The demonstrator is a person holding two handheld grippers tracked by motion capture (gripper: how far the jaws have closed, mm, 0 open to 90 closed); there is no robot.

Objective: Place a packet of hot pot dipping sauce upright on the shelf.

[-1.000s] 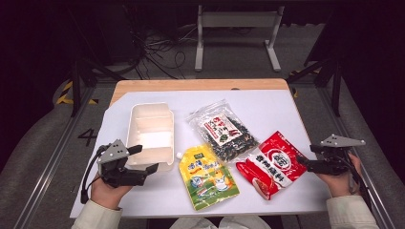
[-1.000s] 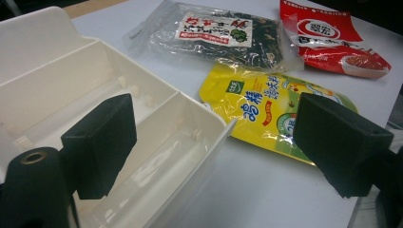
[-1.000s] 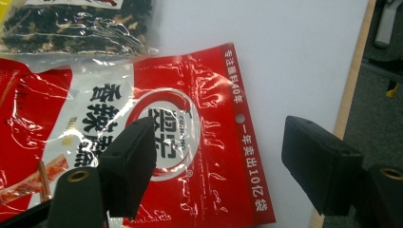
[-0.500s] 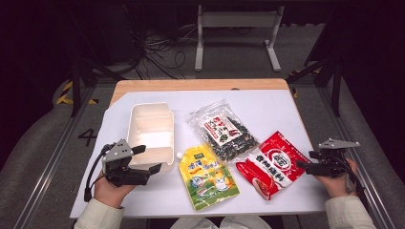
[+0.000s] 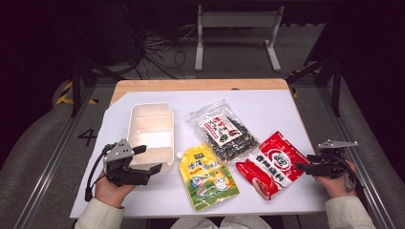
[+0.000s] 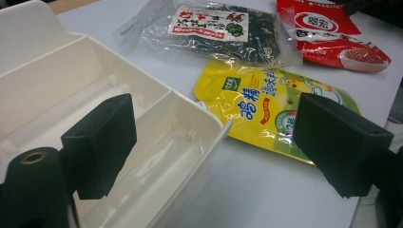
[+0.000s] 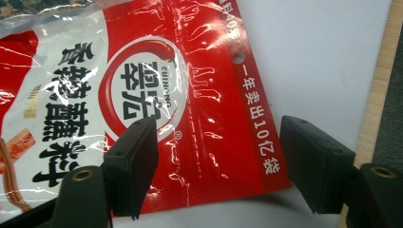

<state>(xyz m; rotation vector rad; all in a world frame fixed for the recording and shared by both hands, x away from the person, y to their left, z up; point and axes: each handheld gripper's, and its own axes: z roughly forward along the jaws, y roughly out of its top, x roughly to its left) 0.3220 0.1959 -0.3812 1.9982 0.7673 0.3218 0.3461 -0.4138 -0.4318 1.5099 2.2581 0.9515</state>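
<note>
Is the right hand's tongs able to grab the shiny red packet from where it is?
Probably yes. The right tongs are open, with one jaw over the shiny red plastic packet and the other beyond its edge over the white table cover. Nothing lies between them and the packet's edge.

Layout on the table [image 5: 267, 100], seen from the person's side. 4 items are lying in a loose row: the open box [image 5: 151, 130] is sitting at the left, with the spouted pouch [image 5: 208, 177] lying just right of its near corner. The clear packet [image 5: 223, 130] is lying behind the pouch, toward the centre, its near edge touching the sauce packet [image 5: 270, 163], which is lying furthest right. The left gripper [image 5: 145, 160] is hovering at the box's near right corner, 1 jaw over the box and 1 outside it. The right gripper [image 5: 305, 165] is sitting at the sauce packet's right edge.
</note>
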